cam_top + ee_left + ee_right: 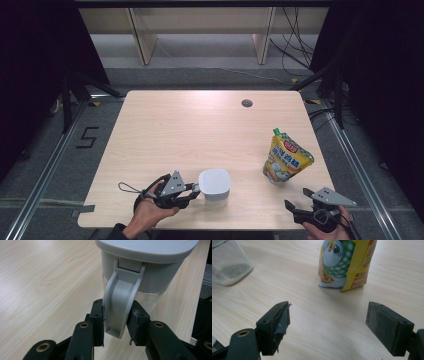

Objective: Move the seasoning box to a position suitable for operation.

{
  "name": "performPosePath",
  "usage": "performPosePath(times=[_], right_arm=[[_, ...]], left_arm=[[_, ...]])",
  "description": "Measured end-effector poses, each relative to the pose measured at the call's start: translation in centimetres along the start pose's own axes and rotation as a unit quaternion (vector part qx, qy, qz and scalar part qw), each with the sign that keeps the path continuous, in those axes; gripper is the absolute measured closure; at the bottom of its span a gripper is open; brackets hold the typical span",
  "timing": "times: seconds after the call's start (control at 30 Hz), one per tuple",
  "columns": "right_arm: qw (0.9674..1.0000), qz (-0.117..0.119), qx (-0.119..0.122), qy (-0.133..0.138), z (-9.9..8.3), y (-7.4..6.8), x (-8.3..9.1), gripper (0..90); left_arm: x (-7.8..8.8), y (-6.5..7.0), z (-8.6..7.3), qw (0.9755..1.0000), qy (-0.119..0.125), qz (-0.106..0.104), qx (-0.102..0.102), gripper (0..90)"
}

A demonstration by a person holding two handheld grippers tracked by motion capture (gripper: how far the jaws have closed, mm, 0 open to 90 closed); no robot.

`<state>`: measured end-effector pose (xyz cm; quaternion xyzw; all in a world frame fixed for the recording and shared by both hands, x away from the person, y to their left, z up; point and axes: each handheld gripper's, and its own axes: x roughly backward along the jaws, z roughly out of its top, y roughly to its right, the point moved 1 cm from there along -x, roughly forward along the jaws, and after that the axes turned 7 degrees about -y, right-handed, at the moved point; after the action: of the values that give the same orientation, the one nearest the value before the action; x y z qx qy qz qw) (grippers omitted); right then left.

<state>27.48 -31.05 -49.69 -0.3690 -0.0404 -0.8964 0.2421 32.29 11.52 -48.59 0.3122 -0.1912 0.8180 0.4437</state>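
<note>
My left gripper (117,322) is pinching the grey clasp (120,307) on the lidded container (214,184), which sits near the front edge of the table (190,125); pads look like they're touching both sides, though one side's a bit hard to judge. My right gripper (328,327) is spread wide, holding nothing, facing the yellow pouch (286,157) standing at the right. Its writing's too blurry to read.

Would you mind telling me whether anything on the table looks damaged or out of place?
The right gripper has frayed, peeling tape on one jaw pad. The yellow pouch leans sideways.
</note>
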Motion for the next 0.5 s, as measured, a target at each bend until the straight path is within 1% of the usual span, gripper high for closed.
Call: performPosePath(times=[0.03, 0.07, 0.17, 0.2, 0.3, 0.33, 0.37, 0.4, 0.5], right_arm=[[1.0, 0.0, 0.0, 0.0, 0.01, 0.0, 0.0, 20.3], [1.0, 0.0, 0.0, -0.001, -0.01, -0.01, 0.0, 20.3], [1.0, 0.0, 0.0, -0.001, 0.01, -0.01, 0.0, 20.3], [1.0, 0.0, 0.0, -0.001, 0.0, -0.01, -0.01, 20.3], [1.0, 0.0, 0.001, -0.001, 0.0, 0.0, -0.03, 20.3], [1.0, 0.0, 0.001, -0.001, 0.01, 0.0, -0.03, 20.3], [1.0, 0.0, 0.002, -0.001, 0.01, 0.0, -0.04, 20.3], [1.0, 0.0, 0.002, -0.001, 0.01, -0.01, -0.05, 20.3], [1.0, 0.0, 0.002, -0.001, 0.01, -0.01, -0.05, 20.3]], left_arm=[[0.0, -0.01, 0.02, 1.0, 0.001, -0.004, 0.004, 67.6], [0.05, -0.02, 0.07, 1.0, 0.002, -0.002, 0.004, 67.5], [0.05, -0.07, 0.09, 1.0, 0.002, -0.002, -0.003, 68.1], [0.11, -0.14, 0.12, 1.0, -0.004, -0.001, -0.007, 68.2], [0.11, -0.1, 0.15, 0.9999, -0.005, -0.004, -0.011, 68.4], [0.14, -0.06, 0.16, 0.9999, -0.007, -0.004, -0.01, 68.3], [0.0, 0.1, 0.17, 1.0, 0.0, -0.009, -0.002, 68.4], [0.11, 0.07, 0.2, 0.9999, -0.008, -0.006, -0.012, 68.3], [-0.17, 0.43, 0.36, 0.9999, 0.002, -0.009, -0.007, 68.3]])
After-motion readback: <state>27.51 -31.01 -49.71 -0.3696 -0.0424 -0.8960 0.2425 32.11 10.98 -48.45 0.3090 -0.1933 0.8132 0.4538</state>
